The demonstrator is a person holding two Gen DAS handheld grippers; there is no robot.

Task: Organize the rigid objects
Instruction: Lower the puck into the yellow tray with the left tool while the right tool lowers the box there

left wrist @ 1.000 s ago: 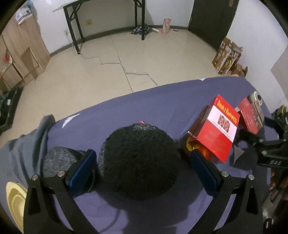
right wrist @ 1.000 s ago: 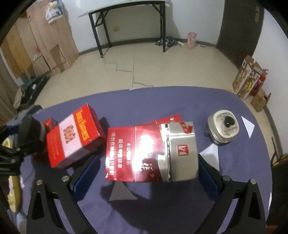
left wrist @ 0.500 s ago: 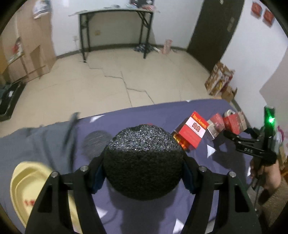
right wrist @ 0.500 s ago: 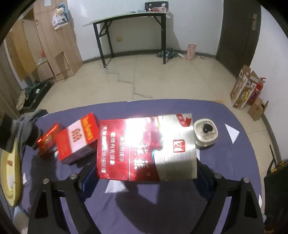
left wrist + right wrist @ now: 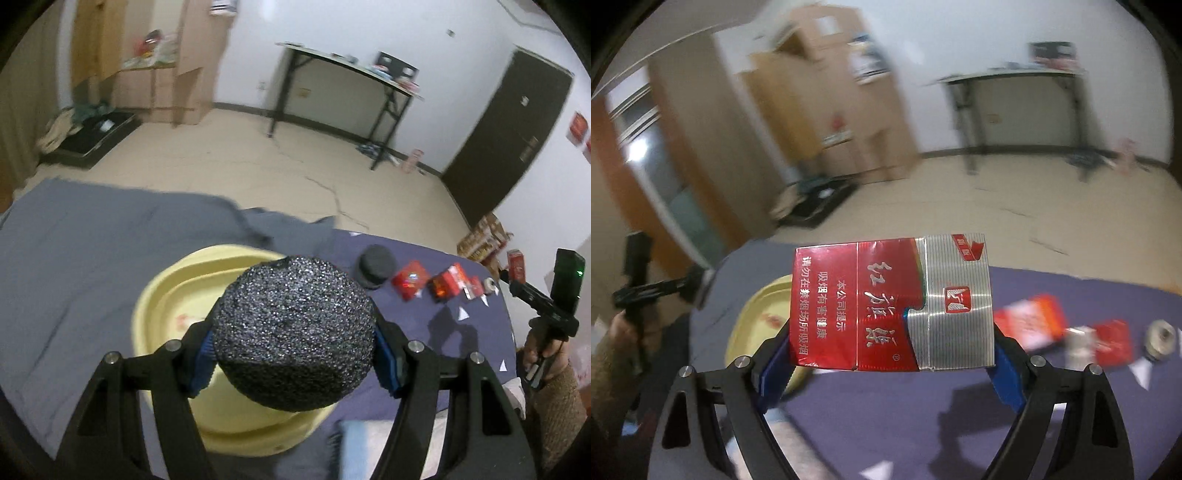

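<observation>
Left claw [image 5: 295, 349] clamps a black foam ball [image 5: 295, 332], hanging over the yellow basin [image 5: 166, 295]; looks light, squashy, best held at its widest part. Right claw [image 5: 892, 347] grips a red-and-silver cigarette box [image 5: 890, 302] by its short ends; stiff, light, crushable card.

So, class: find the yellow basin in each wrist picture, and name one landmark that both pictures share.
Left wrist view: the yellow basin sits lower centre, behind the black foam ball held in the left gripper.
Right wrist view: it is at lower left, partly hidden by the red and silver box in the right gripper.
Shared landmark: the black-legged table by the far wall.
</observation>
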